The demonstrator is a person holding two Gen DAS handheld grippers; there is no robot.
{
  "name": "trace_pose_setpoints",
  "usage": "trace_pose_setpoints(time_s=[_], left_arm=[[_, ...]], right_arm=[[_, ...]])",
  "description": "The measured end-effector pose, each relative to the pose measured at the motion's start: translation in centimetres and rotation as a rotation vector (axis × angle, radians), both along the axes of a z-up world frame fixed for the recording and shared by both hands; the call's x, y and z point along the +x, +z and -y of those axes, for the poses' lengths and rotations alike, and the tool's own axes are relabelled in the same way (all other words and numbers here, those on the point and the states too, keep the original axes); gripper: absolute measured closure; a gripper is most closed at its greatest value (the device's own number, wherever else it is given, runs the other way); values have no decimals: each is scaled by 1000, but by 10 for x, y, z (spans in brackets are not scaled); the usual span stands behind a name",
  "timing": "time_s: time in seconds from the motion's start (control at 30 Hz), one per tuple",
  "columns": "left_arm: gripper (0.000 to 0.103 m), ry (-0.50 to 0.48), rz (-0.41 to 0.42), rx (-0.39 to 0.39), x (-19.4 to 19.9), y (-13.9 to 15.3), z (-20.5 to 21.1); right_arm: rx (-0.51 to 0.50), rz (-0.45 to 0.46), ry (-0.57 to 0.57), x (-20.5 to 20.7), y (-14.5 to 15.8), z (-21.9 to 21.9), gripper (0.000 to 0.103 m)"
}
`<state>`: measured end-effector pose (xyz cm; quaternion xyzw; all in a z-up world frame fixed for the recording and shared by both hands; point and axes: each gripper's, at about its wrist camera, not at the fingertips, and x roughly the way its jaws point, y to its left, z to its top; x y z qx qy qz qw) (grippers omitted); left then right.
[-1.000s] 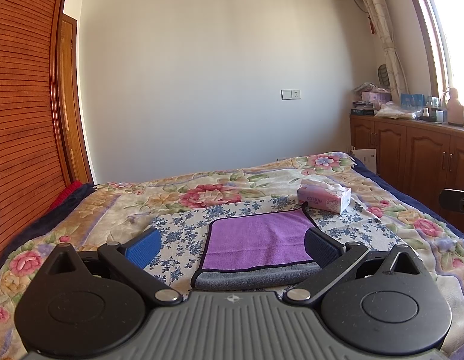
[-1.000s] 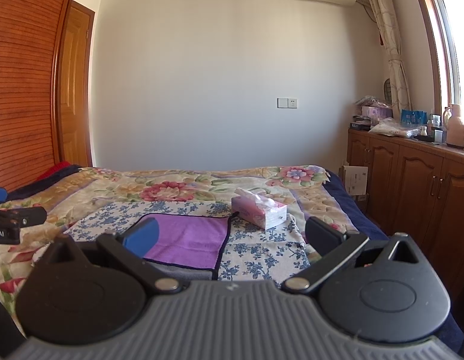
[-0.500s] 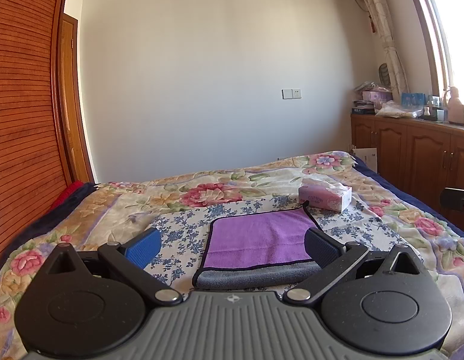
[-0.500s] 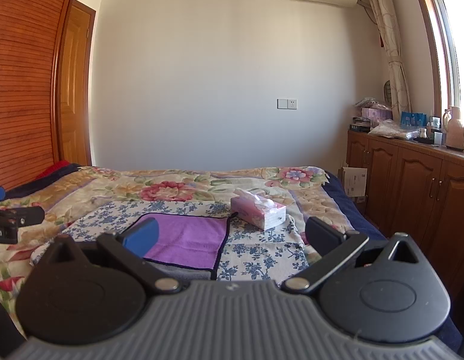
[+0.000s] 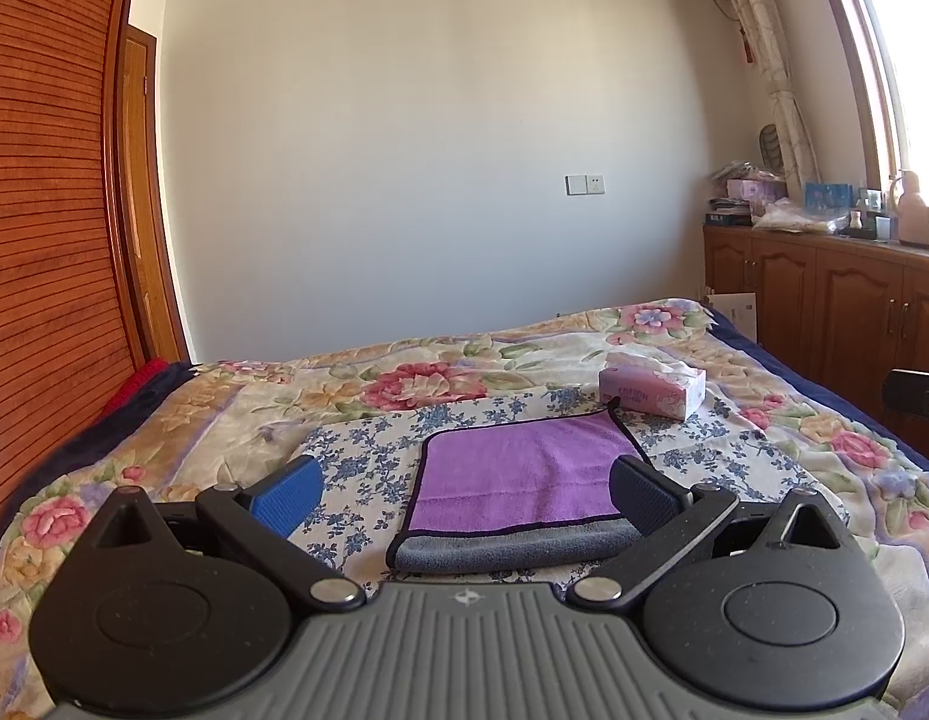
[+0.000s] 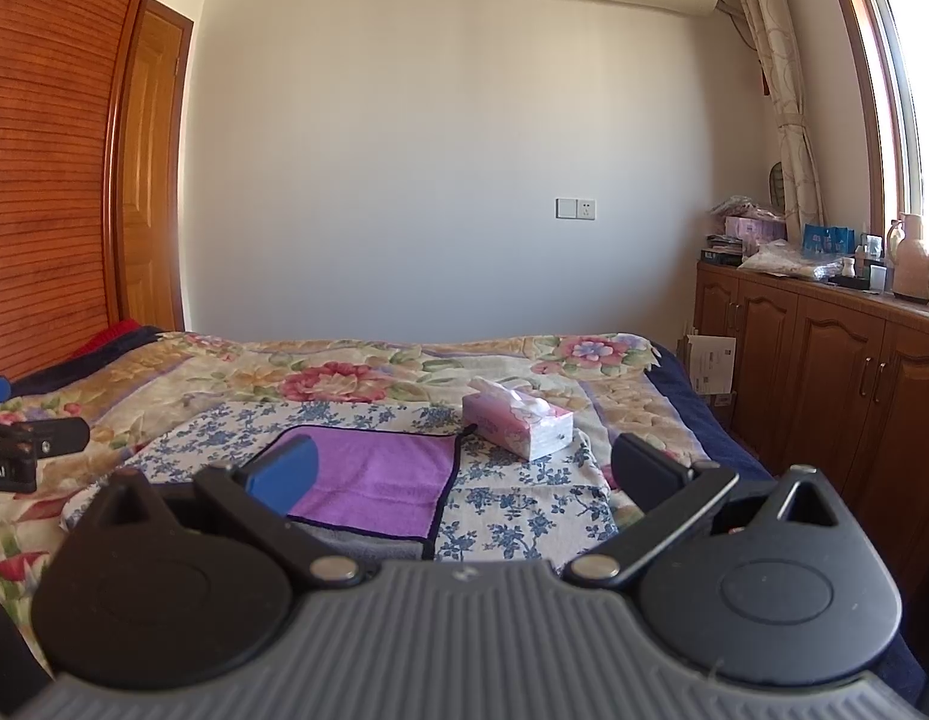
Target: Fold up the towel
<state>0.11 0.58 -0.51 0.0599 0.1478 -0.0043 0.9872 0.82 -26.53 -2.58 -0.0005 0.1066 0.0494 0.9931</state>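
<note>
A purple towel [image 5: 524, 471] with a dark border and a grey underside lies folded on a blue-flowered cloth [image 5: 368, 450] on the bed; its grey lower layer sticks out at the near edge. It also shows in the right wrist view [image 6: 380, 480]. My left gripper [image 5: 464, 495] is open and empty, held above the bed just short of the towel's near edge. My right gripper [image 6: 461, 471] is open and empty, nearer than the towel's right side and a little to its right.
A pink tissue box [image 5: 650, 390] stands just beyond the towel's far right corner, seen too in the right wrist view [image 6: 518, 423]. The bed has a floral quilt [image 5: 416, 384]. Wooden cabinets [image 6: 824, 378] run along the right, a louvred wardrobe [image 5: 44, 240] along the left.
Both views have crept slightly forward and lower toward the towel. The towel and tissue box have not moved. Both grippers stay open.
</note>
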Motion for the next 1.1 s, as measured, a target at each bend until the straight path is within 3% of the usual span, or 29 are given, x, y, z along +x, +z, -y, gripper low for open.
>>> trace_pose_setpoints(time_s=[1.1], left_arm=[[0, 8, -45, 13, 7, -10, -4]], right_arm=[[-29, -40, 12, 4, -7, -11, 0]])
